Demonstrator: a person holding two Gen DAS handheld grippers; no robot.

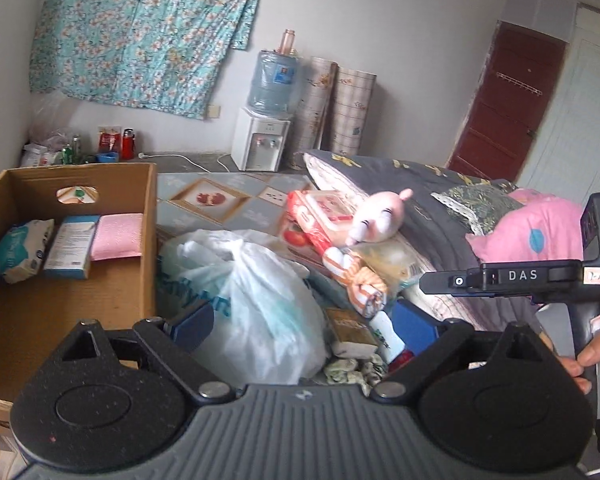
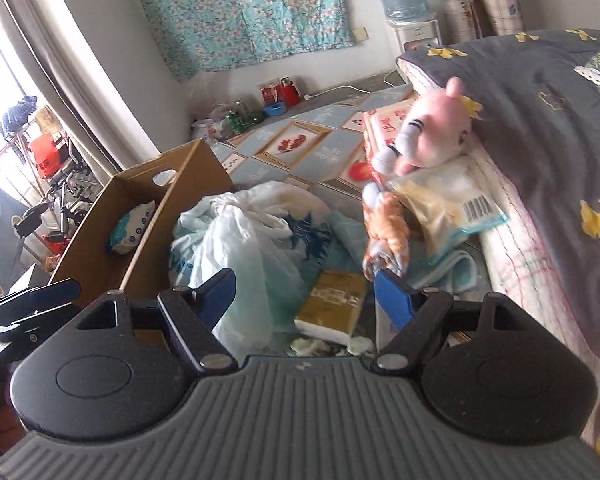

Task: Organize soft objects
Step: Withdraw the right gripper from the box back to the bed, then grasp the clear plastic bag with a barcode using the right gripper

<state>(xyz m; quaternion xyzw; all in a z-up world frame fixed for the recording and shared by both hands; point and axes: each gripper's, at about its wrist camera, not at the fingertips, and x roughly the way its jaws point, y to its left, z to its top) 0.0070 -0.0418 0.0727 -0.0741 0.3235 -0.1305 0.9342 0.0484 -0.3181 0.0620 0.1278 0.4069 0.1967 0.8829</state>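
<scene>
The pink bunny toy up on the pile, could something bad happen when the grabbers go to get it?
Maybe. The bunny toy leans on a stack of slippery packets at the quilt's edge, so a nudge might tip it onto the floor. The white plastic bag lies right in front of both open grabbers, left and right, and could snag. The box already holds three things along its far wall, so space there is tight.

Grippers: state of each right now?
Left gripper: jaws open, nothing held.
Right gripper: jaws open, nothing held.
</scene>
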